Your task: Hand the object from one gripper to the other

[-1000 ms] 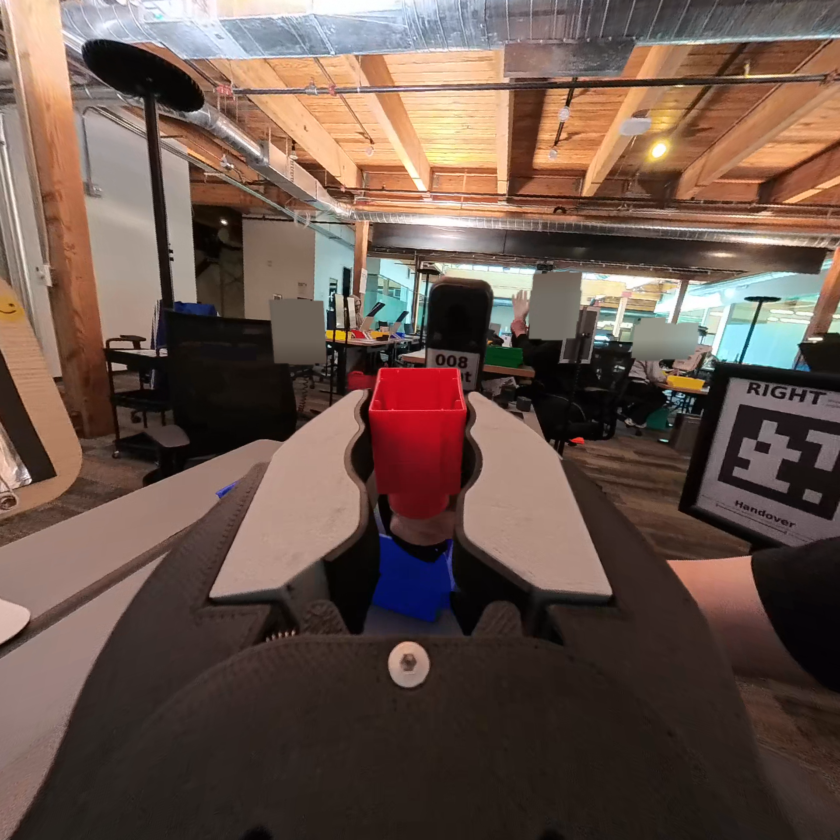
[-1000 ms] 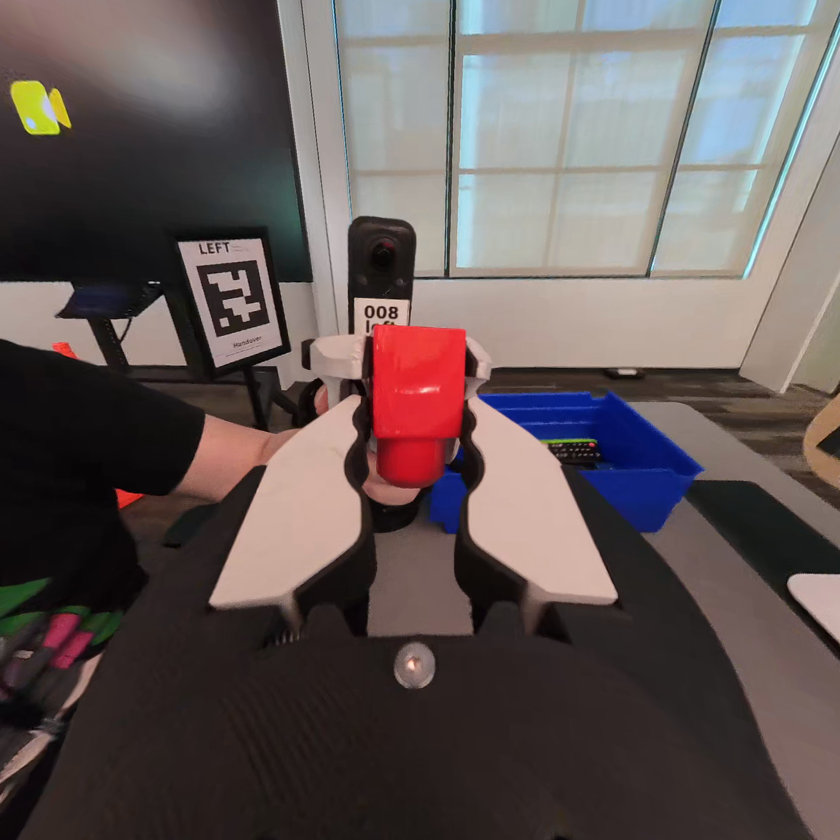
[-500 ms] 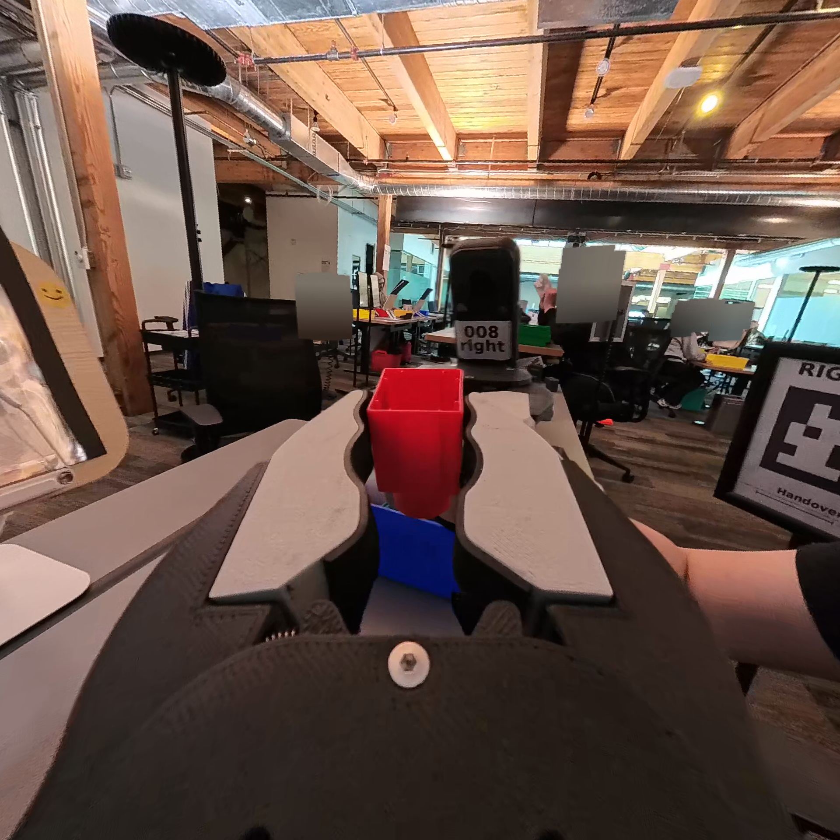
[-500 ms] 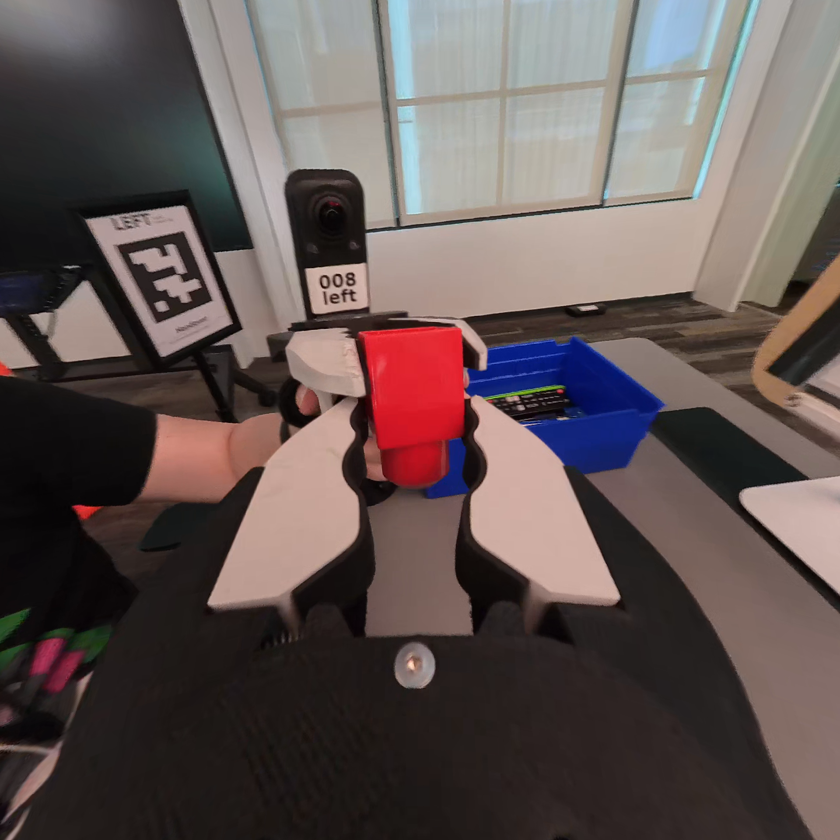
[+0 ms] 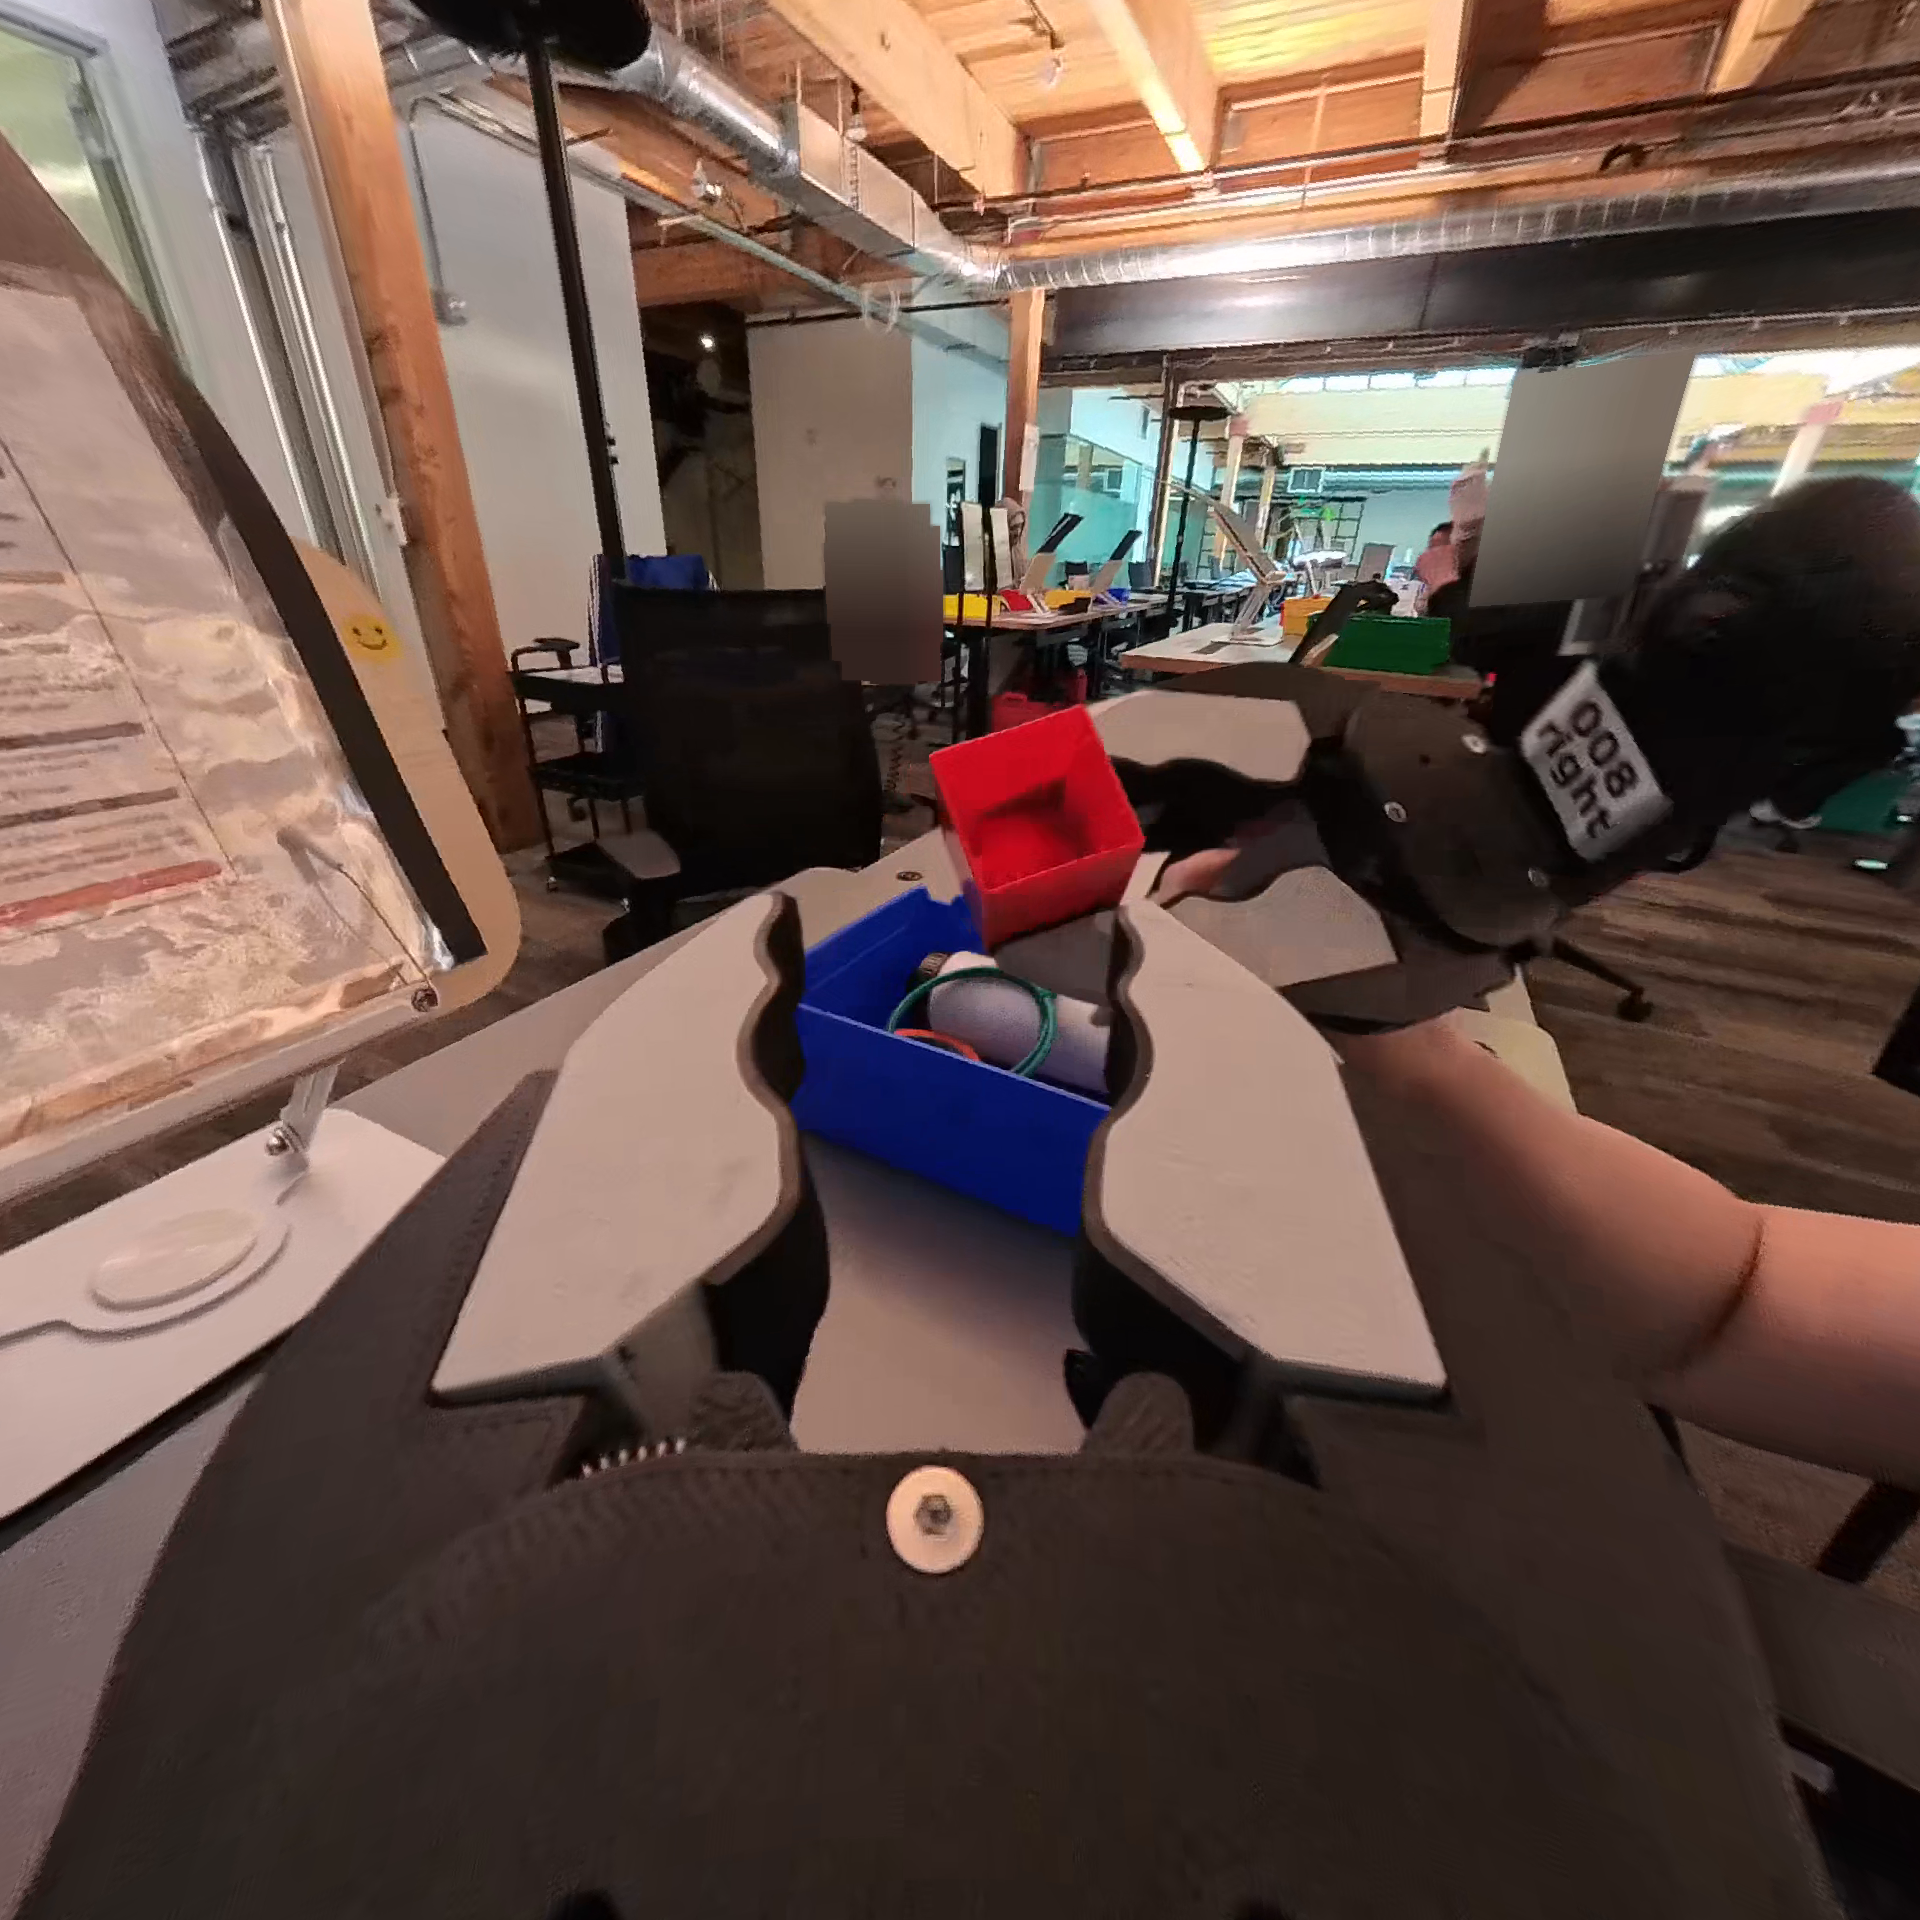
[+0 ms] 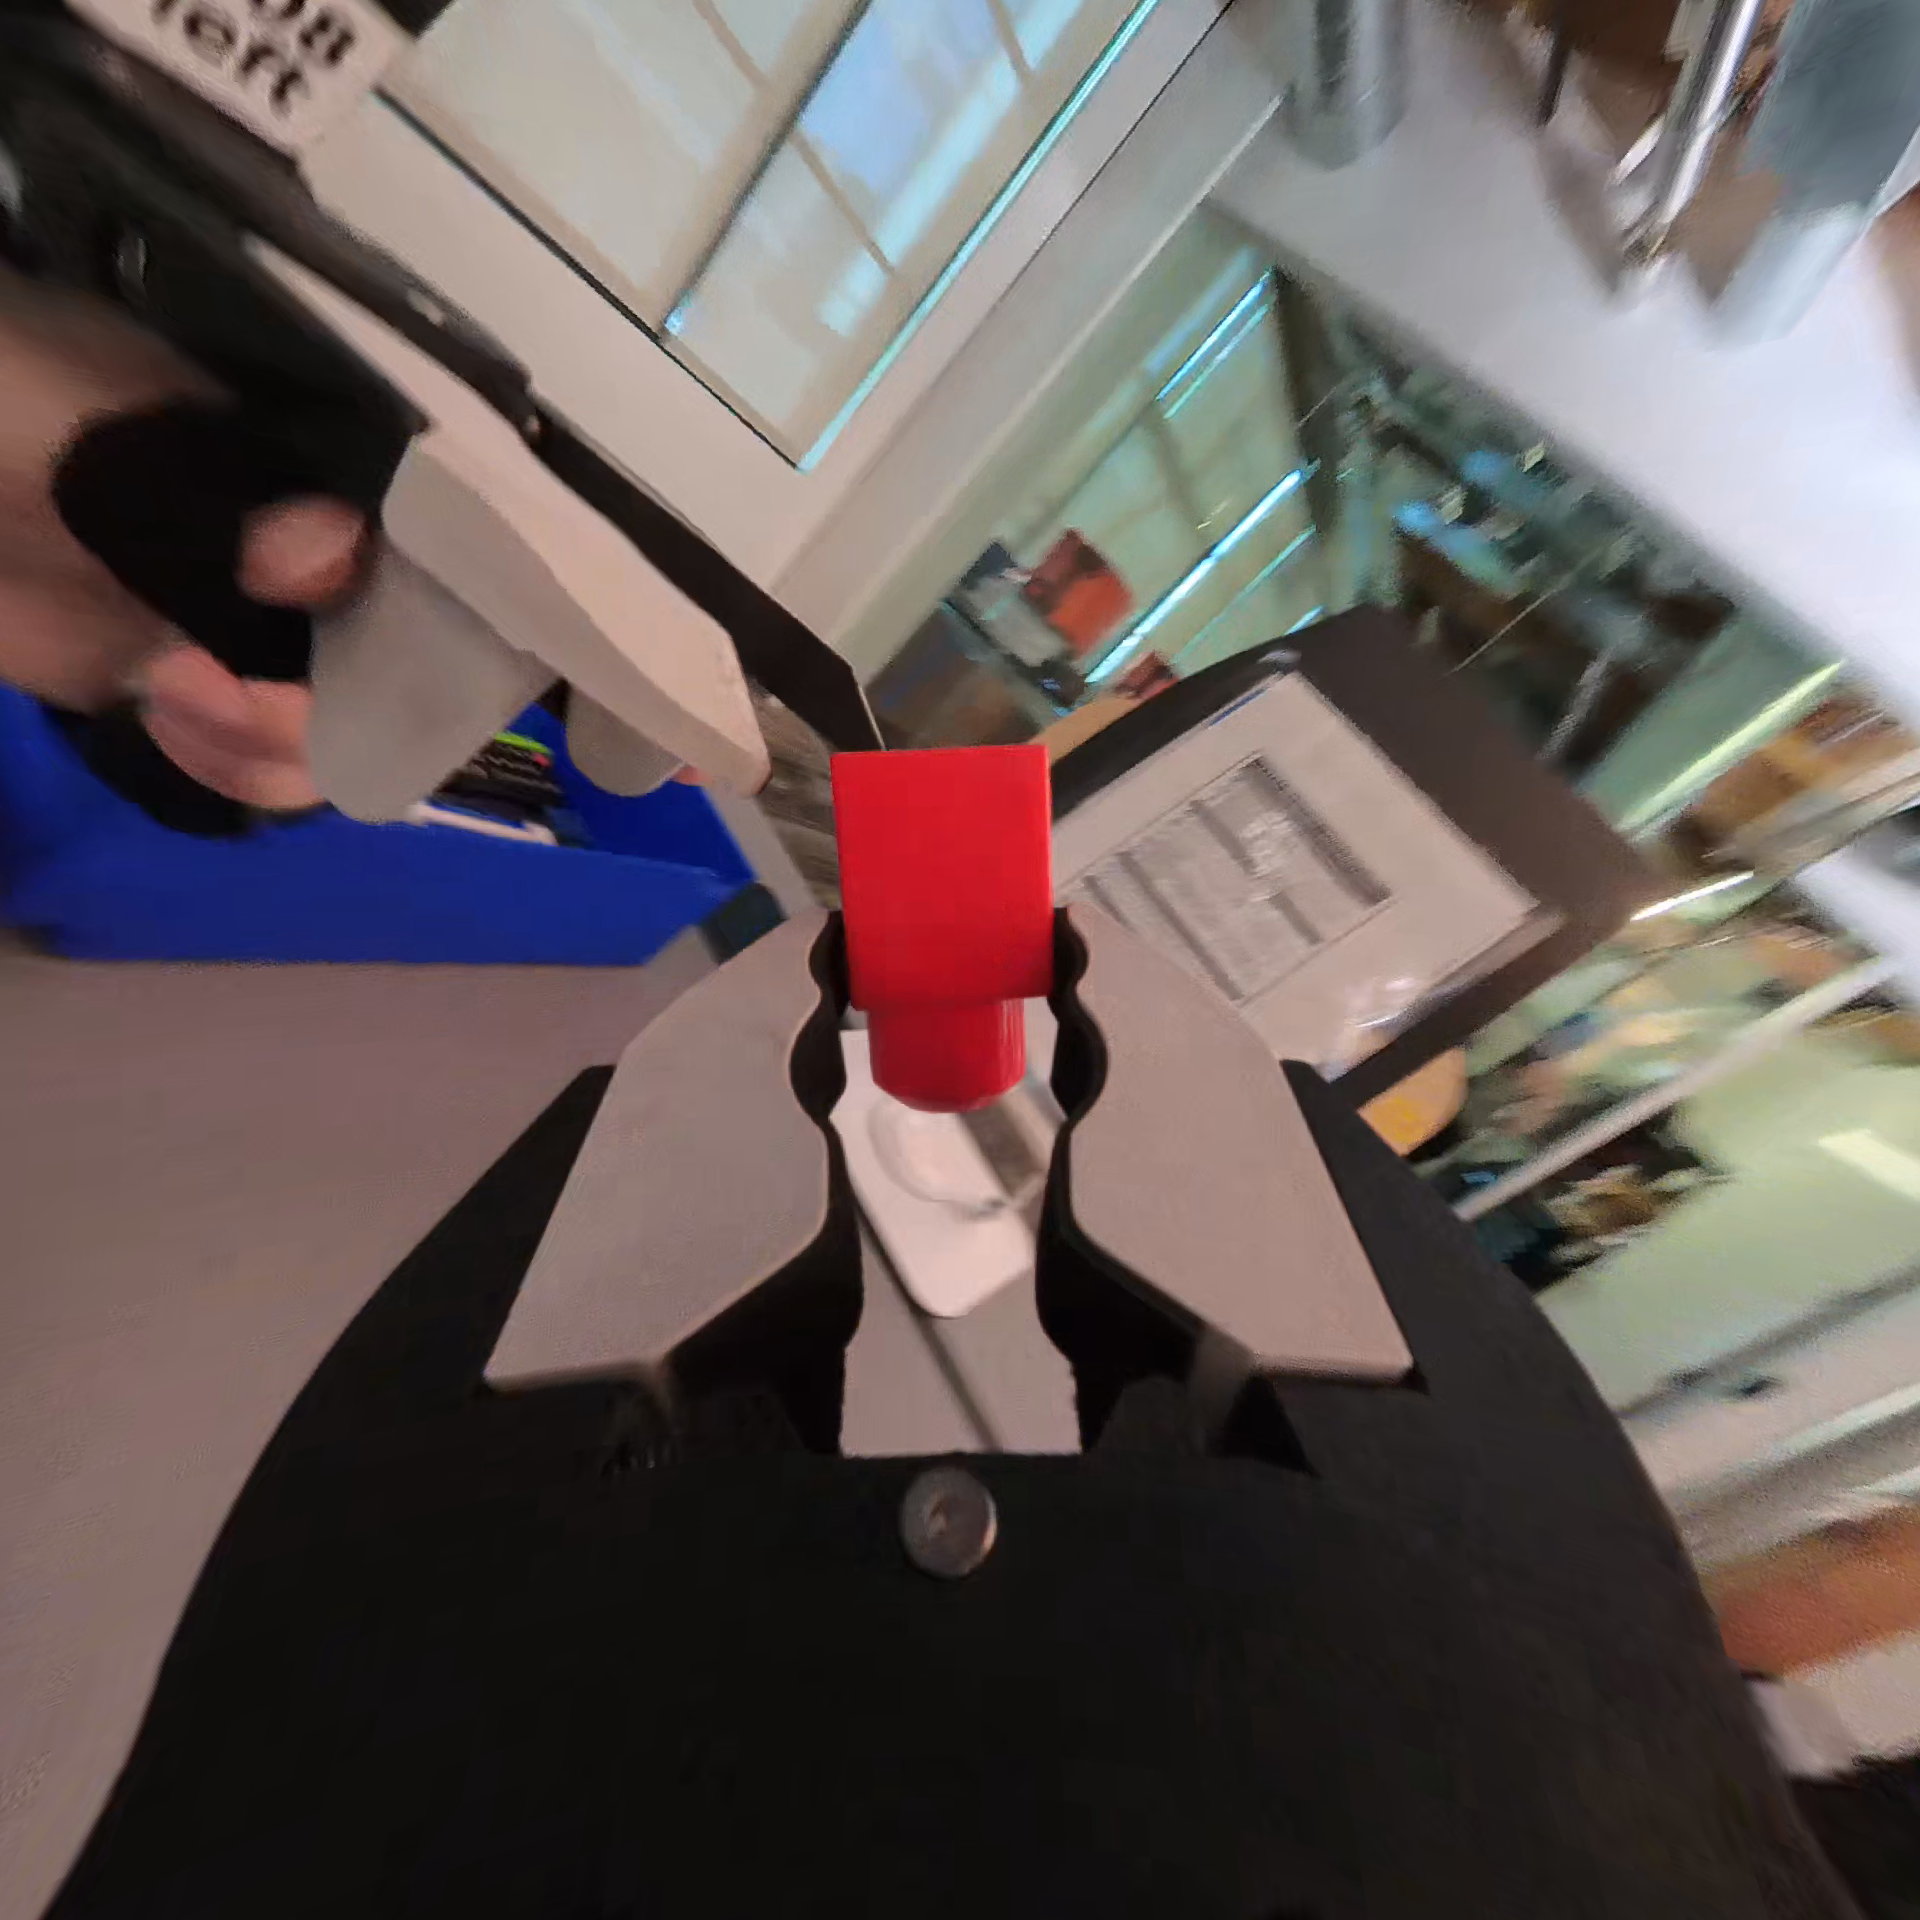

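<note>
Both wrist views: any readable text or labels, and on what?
Writing not copied out; what bears it:
White label on the right gripper: legible.
White tag on the left gripper: cropped, blurred.
Laminated sheet on its stand: blurred.
Yellow sticker: smiley, no words.

Bin [image 5: 935, 1122] on table [image 5: 935, 1340] ahead of left gripper [image 5: 951, 997]; stand [image 5: 156, 727] left, cup [image 5: 1039, 821] above.

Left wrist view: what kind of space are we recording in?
Likely an open-plan office or lab in a converted industrial building: exposed wooden ceiling beams, metal ductwork, and rows of desks with office chairs behind the grey table.
</note>
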